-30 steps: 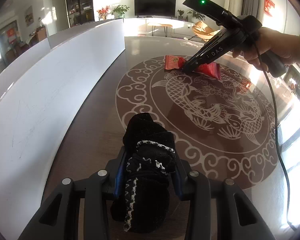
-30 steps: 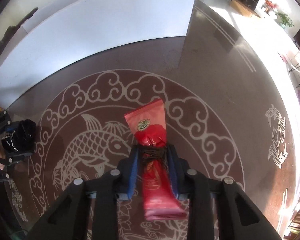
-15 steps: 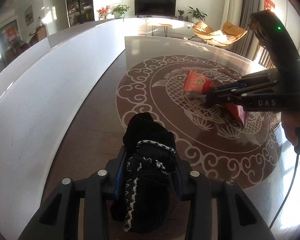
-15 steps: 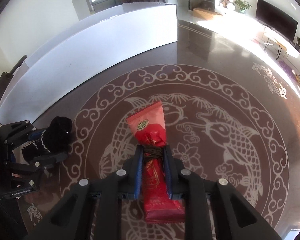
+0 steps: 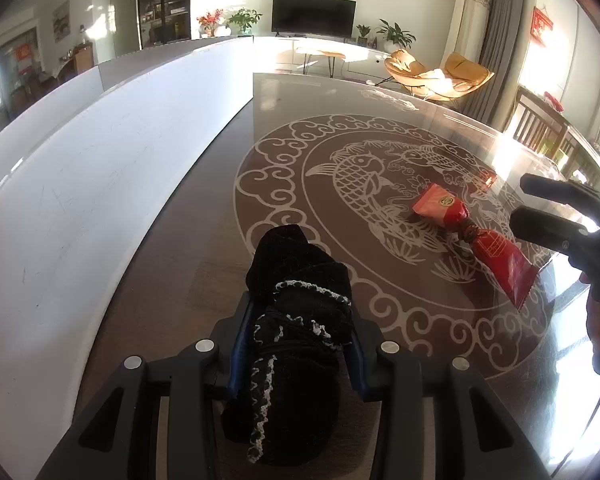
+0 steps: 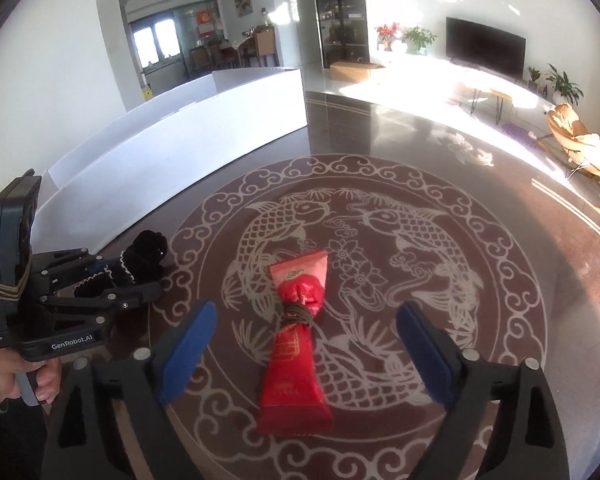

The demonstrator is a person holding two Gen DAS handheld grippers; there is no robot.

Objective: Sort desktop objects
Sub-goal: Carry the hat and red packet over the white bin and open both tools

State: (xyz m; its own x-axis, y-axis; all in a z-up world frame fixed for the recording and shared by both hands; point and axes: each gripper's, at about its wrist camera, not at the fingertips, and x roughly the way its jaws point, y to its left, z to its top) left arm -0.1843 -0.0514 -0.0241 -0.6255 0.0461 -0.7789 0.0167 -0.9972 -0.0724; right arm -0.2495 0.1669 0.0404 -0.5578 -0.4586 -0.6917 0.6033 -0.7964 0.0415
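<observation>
My left gripper (image 5: 296, 344) is shut on a black knitted bundle (image 5: 296, 320) with white trim, low over the table near the white board. It also shows in the right wrist view (image 6: 140, 258). A red packet (image 6: 298, 340) tied in the middle with dark cord lies flat on the koi-patterned table. My right gripper (image 6: 304, 336) is open, its blue pads (image 6: 188, 336) wide apart on either side of the packet, not touching it. In the left wrist view the packet (image 5: 476, 236) lies at the right, with the right gripper's fingers (image 5: 552, 216) beside it.
A curved white board (image 5: 100, 184) stands along the left side of the dark table (image 5: 308, 128). The table's near edge runs close behind the packet. The living room beyond holds chairs and a TV.
My right gripper carried the red packet toward the near right of the table, set it down and opened. My left gripper stayed still, holding the black bundle.
</observation>
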